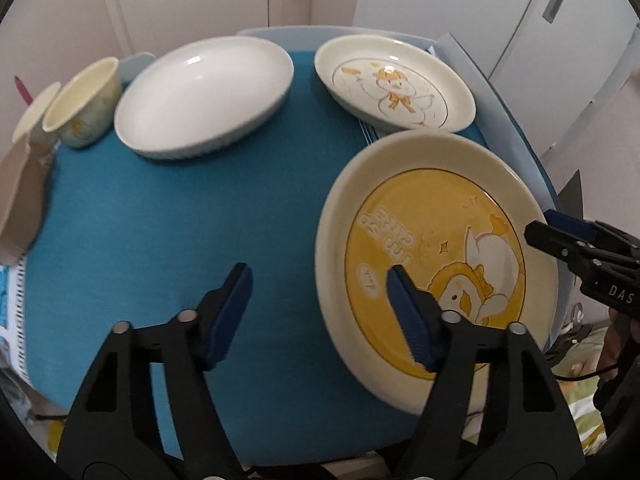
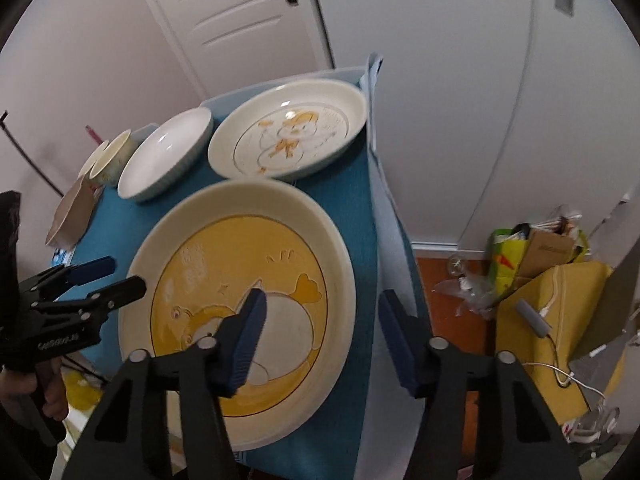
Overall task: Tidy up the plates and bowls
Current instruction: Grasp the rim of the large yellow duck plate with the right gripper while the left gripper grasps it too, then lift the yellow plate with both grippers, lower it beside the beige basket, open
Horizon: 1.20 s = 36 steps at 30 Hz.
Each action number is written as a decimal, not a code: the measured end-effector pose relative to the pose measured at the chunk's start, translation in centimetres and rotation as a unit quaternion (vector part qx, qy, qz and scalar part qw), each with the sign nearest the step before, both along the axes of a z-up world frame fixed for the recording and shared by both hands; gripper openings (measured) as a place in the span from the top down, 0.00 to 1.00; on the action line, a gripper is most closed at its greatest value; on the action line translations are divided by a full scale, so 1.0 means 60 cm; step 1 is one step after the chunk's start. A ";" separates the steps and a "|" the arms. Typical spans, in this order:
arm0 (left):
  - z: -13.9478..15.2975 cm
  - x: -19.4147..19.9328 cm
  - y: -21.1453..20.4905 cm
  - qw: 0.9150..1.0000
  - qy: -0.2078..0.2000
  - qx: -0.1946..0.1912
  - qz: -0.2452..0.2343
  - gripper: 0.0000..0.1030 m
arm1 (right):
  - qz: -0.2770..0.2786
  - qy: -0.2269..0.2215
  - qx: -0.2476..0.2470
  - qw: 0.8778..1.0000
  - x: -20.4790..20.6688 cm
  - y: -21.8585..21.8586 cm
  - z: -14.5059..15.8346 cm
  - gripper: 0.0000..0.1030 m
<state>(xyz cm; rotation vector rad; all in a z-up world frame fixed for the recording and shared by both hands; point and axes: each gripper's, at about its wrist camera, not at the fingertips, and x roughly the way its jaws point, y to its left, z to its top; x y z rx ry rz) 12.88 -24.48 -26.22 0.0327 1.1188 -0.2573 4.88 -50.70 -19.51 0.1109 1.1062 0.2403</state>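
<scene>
A large cream plate with a yellow duck centre lies at the near right of the blue mat. My left gripper is open, its right finger over the plate's left part. My right gripper is open, straddling the plate's right rim. Each gripper shows in the other's view: the right one, the left one. Farther back stand a cream duck-drawing plate, a plain white deep plate and a small cream bowl.
The blue mat covers a small table with a pale blue edge. A brown paper item lies at the left edge. Bags and cables clutter the floor to the right. A white door and cabinets stand behind.
</scene>
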 end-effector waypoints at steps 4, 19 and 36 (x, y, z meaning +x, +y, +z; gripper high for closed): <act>-0.017 0.005 -0.001 1.000 0.010 -0.007 0.006 0.55 | 0.021 0.012 0.011 1.000 0.006 -0.006 -0.020 0.69; -0.024 0.004 -0.004 0.999 0.014 -0.037 0.000 0.78 | 0.044 0.004 0.045 0.998 0.012 -0.017 -0.043 0.82; 0.033 -0.030 0.029 0.999 -0.018 -0.048 0.001 0.78 | 0.055 -0.022 0.032 0.998 -0.007 0.002 0.001 0.82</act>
